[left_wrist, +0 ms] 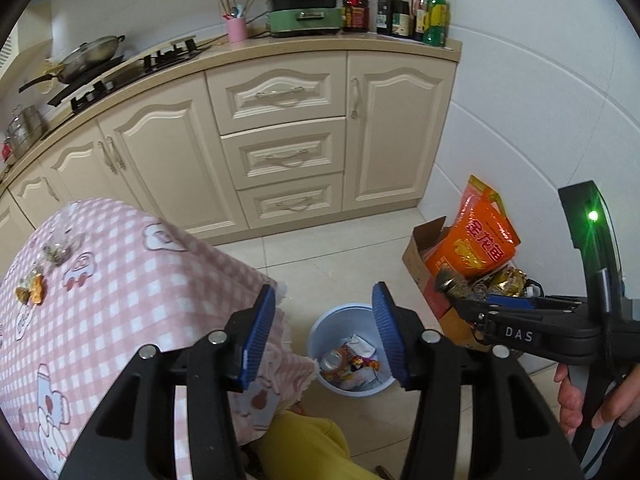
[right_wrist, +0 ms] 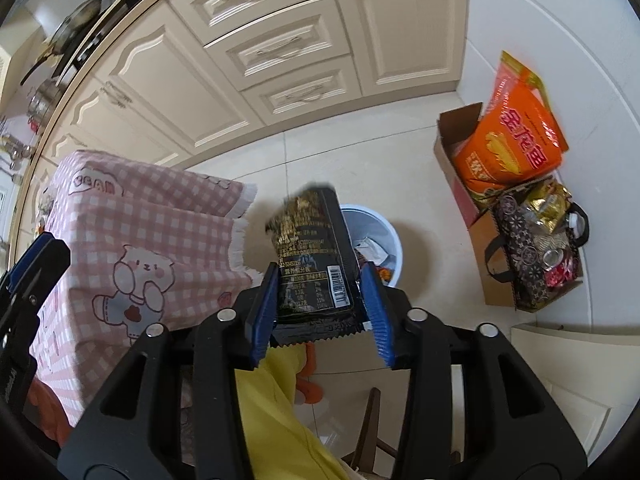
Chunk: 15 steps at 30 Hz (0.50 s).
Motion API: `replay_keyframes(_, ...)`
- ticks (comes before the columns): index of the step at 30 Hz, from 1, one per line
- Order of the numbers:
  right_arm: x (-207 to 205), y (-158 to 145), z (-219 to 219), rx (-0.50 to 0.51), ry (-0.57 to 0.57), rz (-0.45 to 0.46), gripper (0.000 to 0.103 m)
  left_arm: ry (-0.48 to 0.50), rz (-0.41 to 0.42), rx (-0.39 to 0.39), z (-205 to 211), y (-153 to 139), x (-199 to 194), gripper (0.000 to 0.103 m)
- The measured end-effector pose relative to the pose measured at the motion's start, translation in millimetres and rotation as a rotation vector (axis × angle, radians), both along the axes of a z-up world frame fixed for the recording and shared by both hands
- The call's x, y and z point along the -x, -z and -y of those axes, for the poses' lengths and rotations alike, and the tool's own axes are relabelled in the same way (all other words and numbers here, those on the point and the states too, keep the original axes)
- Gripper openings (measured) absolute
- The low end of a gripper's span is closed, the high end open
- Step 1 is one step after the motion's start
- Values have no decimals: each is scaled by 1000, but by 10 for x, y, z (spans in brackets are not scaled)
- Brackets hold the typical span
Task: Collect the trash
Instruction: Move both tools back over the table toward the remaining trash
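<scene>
Two grippers show, each with two ribbed blue pads on black plastic arms. The left gripper (left_wrist: 324,332) stands open with nothing between its pads, above the one bin (left_wrist: 320,336), a round pale-blue plastic tub on the tiled floor (left_wrist: 340,256) with crumpled wrappers (left_wrist: 352,360) inside. The right gripper (right_wrist: 320,300) has a black glossy snack packet (right_wrist: 316,256) between its pads: flat, rectangular, with a zigzag sealed edge, a barcode and gold print. The left pad touches the packet's edge, while the right pad shows a thin gap, so whether the grip is firm I cannot tell. The packet hangs above and just beside the bin (right_wrist: 390,236). One table (left_wrist: 120,280) stands to the left, draped in a pink-and-white checked cloth with cartoon bear prints and a frayed hem; three small bits of litter (left_wrist: 30,288) lie on it. By the white wall sits one brown cardboard box (right_wrist: 448,152) with an orange sack (right_wrist: 516,140) leaning in it, and beside that one dark patterned bag (right_wrist: 520,248) with loop handles, full of gold foil and crushed cans. The cream cabinets (left_wrist: 280,140) have three stacked drawers with metal handles. On the counter stand one pink cup (left_wrist: 237,29), one green pot (left_wrist: 304,12) and about seven bottles (left_wrist: 400,12).
</scene>
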State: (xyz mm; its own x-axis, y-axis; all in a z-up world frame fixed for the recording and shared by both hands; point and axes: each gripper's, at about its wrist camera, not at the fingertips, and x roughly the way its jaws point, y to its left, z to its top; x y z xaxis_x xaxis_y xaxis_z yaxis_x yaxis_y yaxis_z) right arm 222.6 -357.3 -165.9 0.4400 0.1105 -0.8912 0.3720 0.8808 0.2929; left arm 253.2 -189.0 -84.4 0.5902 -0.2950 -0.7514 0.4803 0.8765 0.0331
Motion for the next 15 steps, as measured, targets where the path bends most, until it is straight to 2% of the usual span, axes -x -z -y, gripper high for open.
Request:
replay_keyframes(1,-34,-19,-46,3,-7,4,49,-3,3,0,-27,-7,5,50)
replay_keyframes(3,-87,-65,-109,-4,-19,16,82,-11,9,0,-100,-20,9,50)
replay_keyframes(7,-151,-198,-197,7,-9,55,84,-32,17,-4,-226,-30,6,50)
replay_keyframes(15,-146,-192,-346,23,-39,31,84,-50,12,1,-375,-20,11,50)
